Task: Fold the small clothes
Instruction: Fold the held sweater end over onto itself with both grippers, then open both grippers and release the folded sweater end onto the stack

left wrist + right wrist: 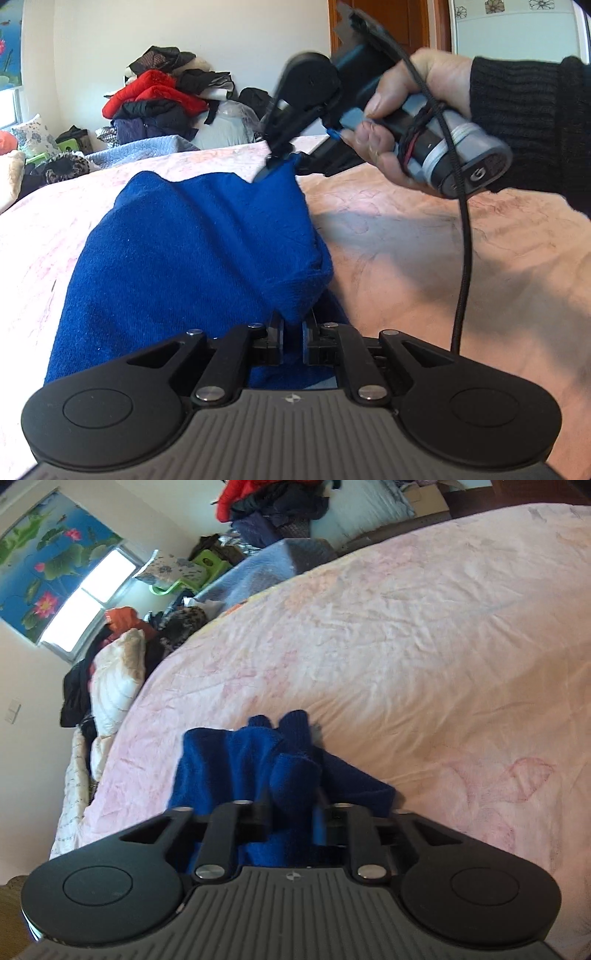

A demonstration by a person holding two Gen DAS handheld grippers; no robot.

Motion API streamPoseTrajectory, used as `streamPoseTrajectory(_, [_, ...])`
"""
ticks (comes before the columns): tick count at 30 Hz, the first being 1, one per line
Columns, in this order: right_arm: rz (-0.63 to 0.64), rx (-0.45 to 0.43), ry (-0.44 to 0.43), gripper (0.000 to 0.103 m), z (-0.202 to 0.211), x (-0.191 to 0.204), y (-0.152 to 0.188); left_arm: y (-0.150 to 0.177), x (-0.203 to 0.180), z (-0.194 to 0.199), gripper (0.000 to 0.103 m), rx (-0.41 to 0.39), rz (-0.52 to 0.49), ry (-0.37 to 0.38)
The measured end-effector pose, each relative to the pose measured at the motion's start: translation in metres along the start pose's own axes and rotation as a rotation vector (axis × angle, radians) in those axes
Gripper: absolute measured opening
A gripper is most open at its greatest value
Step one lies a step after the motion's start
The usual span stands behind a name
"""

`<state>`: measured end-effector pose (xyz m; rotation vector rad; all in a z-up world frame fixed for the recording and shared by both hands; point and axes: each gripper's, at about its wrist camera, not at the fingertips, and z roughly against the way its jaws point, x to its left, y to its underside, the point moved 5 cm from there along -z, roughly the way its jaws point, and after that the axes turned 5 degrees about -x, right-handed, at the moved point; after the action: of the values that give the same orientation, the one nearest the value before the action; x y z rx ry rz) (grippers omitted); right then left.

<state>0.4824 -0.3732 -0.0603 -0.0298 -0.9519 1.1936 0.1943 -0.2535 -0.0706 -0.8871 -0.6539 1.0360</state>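
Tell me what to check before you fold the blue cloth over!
1. Left tool pinching the blue cloth: ok, fabric bunched between its pads.
2. Right tool pinching the far corner: ok.
3. Cloth lifted between both grips: ok, it sags a little.
4. Pink bedsheet free to lay it on: ok.
5. Black cable away from the cloth: ok.
6. Cloth edges lined up: cannot tell, bunched up.

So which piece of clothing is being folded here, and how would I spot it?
Look at the wide pink bedspread covering the bed. On it lies a deep blue knit garment, pinched at two spots by the left tongs and the right tongs. It is the only garment on the spread; the other clothes are piled beyond the bed.
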Motion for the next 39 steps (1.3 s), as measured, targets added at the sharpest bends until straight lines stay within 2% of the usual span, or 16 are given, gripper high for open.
streamPoseTrajectory(7, [-0.207,-0.044,-0.041,0.013,-0.006,-0.046,0.018,0.003,0.014,0.002,0.017,0.007,0.029,0.023])
streamPoseTrajectory(9, [-0.267,-0.108,-0.057,0.027,0.007,-0.049,0.012,0.002,0.021,0.009,0.020,0.015,0.044,0.048])
streamPoseTrajectory(11, [-0.251,-0.247,-0.056,0.040,0.028,-0.043,-0.003,0.002,0.033,0.019,0.029,0.017,0.055,0.075])
streamPoseTrajectory(13, [-0.190,-0.292,-0.107,0.043,0.039,-0.025,-0.015,0.002,0.050,0.034,0.041,0.011,0.090,0.092])
streamPoseTrajectory(16, [-0.045,-0.200,-0.192,0.043,0.025,0.019,-0.019,-0.006,0.076,0.051,0.044,-0.044,0.145,0.076])
streamPoseTrajectory(19, [0.066,-0.037,-0.219,0.043,-0.013,0.054,-0.009,-0.019,0.090,0.045,0.050,-0.101,0.160,0.037])
streamPoseTrajectory(21, [0.079,0.023,-0.160,0.045,-0.037,0.060,-0.002,-0.022,0.096,0.028,0.051,-0.086,0.146,-0.007])
streamPoseTrajectory(24, [0.128,0.044,-0.054,0.046,-0.059,0.062,0.011,-0.013,0.104,0.002,0.051,0.025,0.146,-0.042])
streamPoseTrajectory(25, [0.146,0.051,-0.031,0.042,-0.062,0.060,0.016,-0.006,0.108,-0.003,0.051,0.067,0.163,-0.045])
streamPoseTrajectory(28, [0.151,0.035,0.044,0.001,-0.066,0.049,0.018,0.007,0.113,0.000,0.051,0.046,0.143,-0.024])
streamPoseTrajectory(31, [0.066,0.042,0.009,0.001,-0.062,0.035,0.018,0.010,0.115,0.003,0.051,0.042,0.139,-0.018])
streamPoseTrajectory(33, [0.097,0.031,0.055,0.001,-0.059,0.045,0.016,0.009,0.115,0.003,0.051,0.047,0.131,-0.018])
streamPoseTrajectory(34, [0.122,0.008,0.068,0.005,-0.055,0.055,0.015,0.012,0.113,0.005,0.051,0.041,0.123,-0.020])
streamPoseTrajectory(35, [0.159,-0.010,0.044,0.019,-0.052,0.068,0.016,0.013,0.112,0.006,0.051,0.029,0.112,-0.023])
streamPoseTrajectory(37, [0.240,-0.009,-0.026,0.035,-0.054,0.098,0.020,0.015,0.109,0.006,0.052,0.014,0.101,-0.035])
streamPoseTrajectory(39, [0.280,0.021,-0.058,0.039,-0.063,0.119,0.024,0.015,0.107,0.006,0.054,0.017,0.102,-0.039])
